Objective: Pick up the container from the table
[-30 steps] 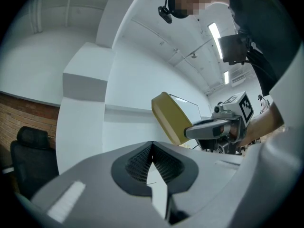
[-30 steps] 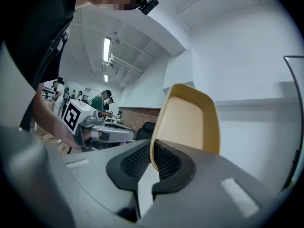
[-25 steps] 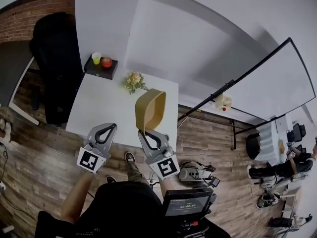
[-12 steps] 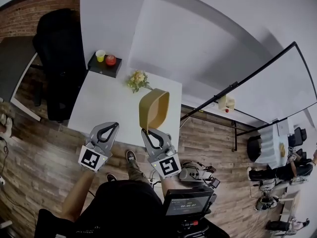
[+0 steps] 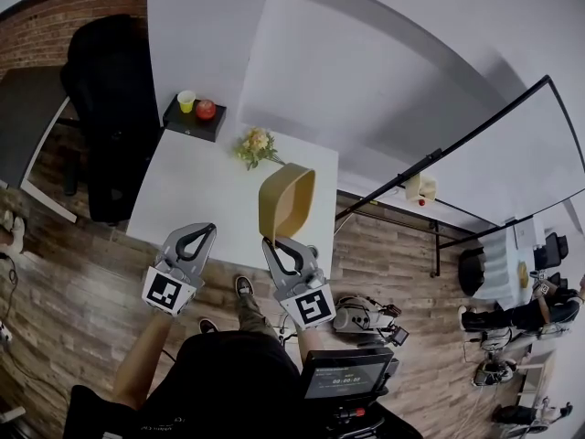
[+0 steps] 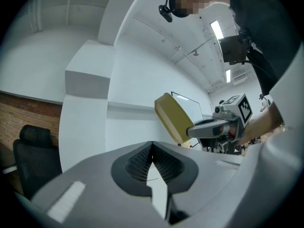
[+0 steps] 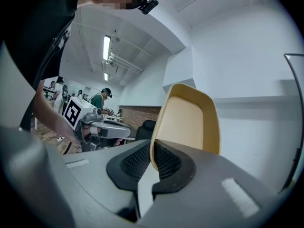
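Note:
A tan rectangular container (image 5: 285, 201) hangs tilted on its side above the white table (image 5: 196, 195), its open side facing right. My right gripper (image 5: 271, 242) is shut on the container's near rim; in the right gripper view the rim (image 7: 153, 155) sits clamped between the black pads, with the container (image 7: 190, 118) standing up beyond them. My left gripper (image 5: 207, 232) is shut with nothing in it, level above the table's near edge, to the left of the container. In the left gripper view my left gripper (image 6: 151, 147) shows its pads touching, and the container (image 6: 174, 118) appears at right.
At the table's far side stand a small bunch of flowers (image 5: 254, 146) and a black tray (image 5: 192, 122) with a yellow cup (image 5: 186, 101) and a red apple (image 5: 206, 109). A black office chair (image 5: 105, 108) stands left of the table. A whiteboard (image 5: 512, 167) leans at right.
The view has shifted slightly; the container stays held off the table by my right gripper. Both grippers keep their places.

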Demonstrator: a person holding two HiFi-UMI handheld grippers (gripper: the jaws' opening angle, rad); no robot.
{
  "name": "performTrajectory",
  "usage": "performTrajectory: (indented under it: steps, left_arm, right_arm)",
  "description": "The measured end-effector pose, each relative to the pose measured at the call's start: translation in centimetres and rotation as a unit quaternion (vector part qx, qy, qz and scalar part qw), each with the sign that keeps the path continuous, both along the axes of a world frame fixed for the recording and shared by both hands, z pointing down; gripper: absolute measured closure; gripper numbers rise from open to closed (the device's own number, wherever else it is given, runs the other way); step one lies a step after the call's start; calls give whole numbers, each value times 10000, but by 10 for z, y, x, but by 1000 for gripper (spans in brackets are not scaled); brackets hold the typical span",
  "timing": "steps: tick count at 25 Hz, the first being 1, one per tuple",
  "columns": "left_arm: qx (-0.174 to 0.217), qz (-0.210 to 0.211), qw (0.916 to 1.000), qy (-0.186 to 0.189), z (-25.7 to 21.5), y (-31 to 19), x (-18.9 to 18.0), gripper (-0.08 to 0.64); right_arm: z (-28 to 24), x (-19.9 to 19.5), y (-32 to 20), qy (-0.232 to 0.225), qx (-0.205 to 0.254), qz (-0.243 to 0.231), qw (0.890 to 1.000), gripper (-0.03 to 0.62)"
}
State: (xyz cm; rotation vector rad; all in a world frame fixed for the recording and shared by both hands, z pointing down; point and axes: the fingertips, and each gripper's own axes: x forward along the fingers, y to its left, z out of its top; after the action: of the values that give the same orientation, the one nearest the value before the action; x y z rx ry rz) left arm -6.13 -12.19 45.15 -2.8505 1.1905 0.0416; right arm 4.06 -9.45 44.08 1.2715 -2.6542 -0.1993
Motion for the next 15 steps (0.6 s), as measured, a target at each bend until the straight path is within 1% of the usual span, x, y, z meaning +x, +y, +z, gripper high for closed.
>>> performTrajectory:
  steps: [4,8,12,15]
  left_arm:
    - [-22,-1,10000,-11,1,-1,-2,561]
    - [270,-3,9996,60,2,-5,-5,561]
    - [297,6,9995,65,0,-6,-5,561]
    - [240,11,9997,50,1,-7,-5,561]
  right_arm:
    - [2,1,-1,7,-48,45,10000,563]
    - [5,1,-2,-16,-96,65,9999,563]
    - [4,2,-4,-73,-135,53,9999,563]
    - [1,1,-5,-47,-96,7,9999,563]
